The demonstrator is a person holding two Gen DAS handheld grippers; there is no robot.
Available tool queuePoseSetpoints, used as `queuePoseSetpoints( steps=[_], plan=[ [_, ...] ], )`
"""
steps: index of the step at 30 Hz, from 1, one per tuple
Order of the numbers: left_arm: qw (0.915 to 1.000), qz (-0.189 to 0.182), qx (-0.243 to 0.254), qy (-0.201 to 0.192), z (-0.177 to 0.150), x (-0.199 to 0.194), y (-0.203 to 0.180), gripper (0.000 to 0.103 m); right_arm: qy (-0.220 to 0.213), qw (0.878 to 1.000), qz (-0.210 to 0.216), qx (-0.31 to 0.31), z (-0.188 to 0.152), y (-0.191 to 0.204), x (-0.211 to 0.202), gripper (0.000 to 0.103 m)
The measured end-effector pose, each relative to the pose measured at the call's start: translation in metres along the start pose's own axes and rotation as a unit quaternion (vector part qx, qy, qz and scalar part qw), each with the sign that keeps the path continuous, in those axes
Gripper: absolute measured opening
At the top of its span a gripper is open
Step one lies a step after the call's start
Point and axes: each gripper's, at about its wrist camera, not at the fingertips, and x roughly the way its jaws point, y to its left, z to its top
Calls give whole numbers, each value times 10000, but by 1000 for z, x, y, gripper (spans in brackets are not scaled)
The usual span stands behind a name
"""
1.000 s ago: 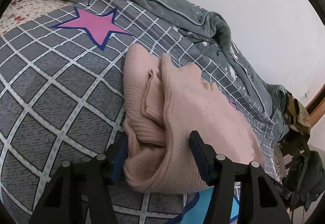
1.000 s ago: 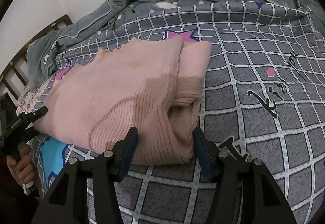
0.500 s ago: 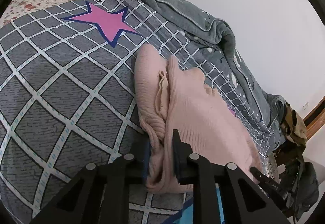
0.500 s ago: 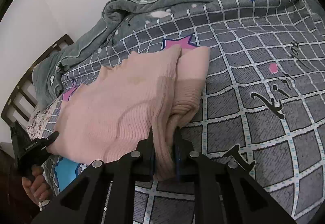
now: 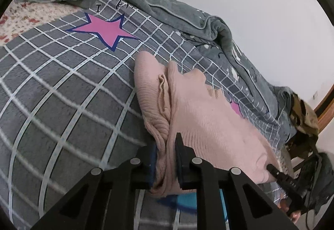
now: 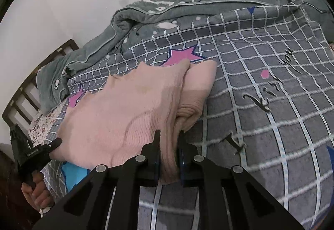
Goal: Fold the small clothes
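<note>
Now the left tool pinches one ribbed corner of the pink knit sweater, the right tool the other; the sweater lies folded on the grey checked bedspread, the pink star at its 11 o'clock.

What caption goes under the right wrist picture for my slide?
Right tool pinching a folded pink sweater on a grey checked bedspread.

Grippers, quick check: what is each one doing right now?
Left gripper: closed on a near corner of the folded pink ribbed knit garment.
Right gripper: closed on the garment's other near corner.
</note>
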Motion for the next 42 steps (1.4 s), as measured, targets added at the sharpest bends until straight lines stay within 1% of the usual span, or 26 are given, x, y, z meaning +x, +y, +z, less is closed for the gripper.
queuePoseSetpoints(
  steps=[3, 6, 11, 14, 17, 19, 21, 22, 23, 24, 25, 26, 27, 28, 29, 31, 33, 35, 36, 38, 39, 41, 42],
  plan=[
    [9993, 218, 280, -77, -16, -11, -9, 15, -15, 9999, -106, -116, -12, 0, -10, 13],
    [9977, 392, 518, -168, -29, -22, -16, 15, 0, 9999, -121, -105, -23, -3, -20, 13],
    [9947, 651, 747, -284, -47, -37, -21, 13, -13, 9993, -268, -277, -41, -1, -35, 13],
    [9933, 698, 862, -318, -49, -42, -22, 13, -38, 9986, -411, -345, -43, 3, -41, 13],
    [9951, 617, 726, -264, -46, -41, -17, 15, -50, 9971, -621, -432, -44, 6, -46, 12],
    [9964, 561, 609, -199, -43, -40, -12, 19, -43, 9961, -726, -507, -46, 8, -49, 13],
    [9963, 576, 620, -166, -40, -39, -11, 30, -109, 9948, -825, -589, -48, 10, -56, 13],
    [9955, 645, 664, -179, -38, -39, -10, 35, -142, 9943, -861, -611, -48, 12, -58, 13],
    [9944, 748, 718, -206, -36, -39, -10, 43, -207, 9933, -936, -648, -47, 15, -62, 13],
    [9935, 824, 746, -231, -34, -39, -9, 48, -291, 9920, -1015, -694, -46, 20, -65, 15],
    [9937, 820, 724, -250, -31, -40, -7, 52, -344, 9911, -1052, -734, -44, 23, -67, 25],
    [9946, 757, 662, -271, -27, -41, -4, 56, -428, 9899, -1081, -818, -41, 32, -68, 32],
    [9957, 665, 583, -280, -23, -42, -1, 56, -485, 9894, -1047, -882, -40, 39, -68, 45],
    [9968, 555, 507, -267, -18, -42, 2, 56, -537, 9891, -998, -941, -38, 46, -67, 47],
    [9976, 455, 461, -241, -14, -41, 4, 58, -626, 9883, -892, -1064, -37, 57, -63, 47],
    [9991, 186, 366, -126, -5, -36, 7, 60, -627, 9877, -764, -1211, -37, 73, -52, 47],
    [9997, -45, 225, -12, 3, -29, 10, 61, -506, 9880, -571, -1342, -41, 91, -32, 47],
    [9997, -146, 137, 131, 9, -18, 11, 61, -397, 9871, -528, -1457, -45, 104, -12, 47],
    [9996, -126, 109, 221, 11, -12, 11, 61, -320, 9860, -547, -1539, -47, 111, 2, 47],
    [9992, -118, 101, 355, 14, -2, 10, 61, -192, 9828, -815, -1647, -50, 119, 24, 47],
    [9990, -127, 83, 423, 15, 2, 10, 61, -239, 9803, -965, -1704, -50, 122, 31, 48],
    [9986, -166, 51, 495, 15, 7, 10, 61, -355, 9783, -1011, -1774, -46, 127, 36, 50],
    [9986, -170, 58, 498, 15, 8, 9, 62, -339, 9778, -1043, -1788, -44, 128, 39, 50]
  ],
)
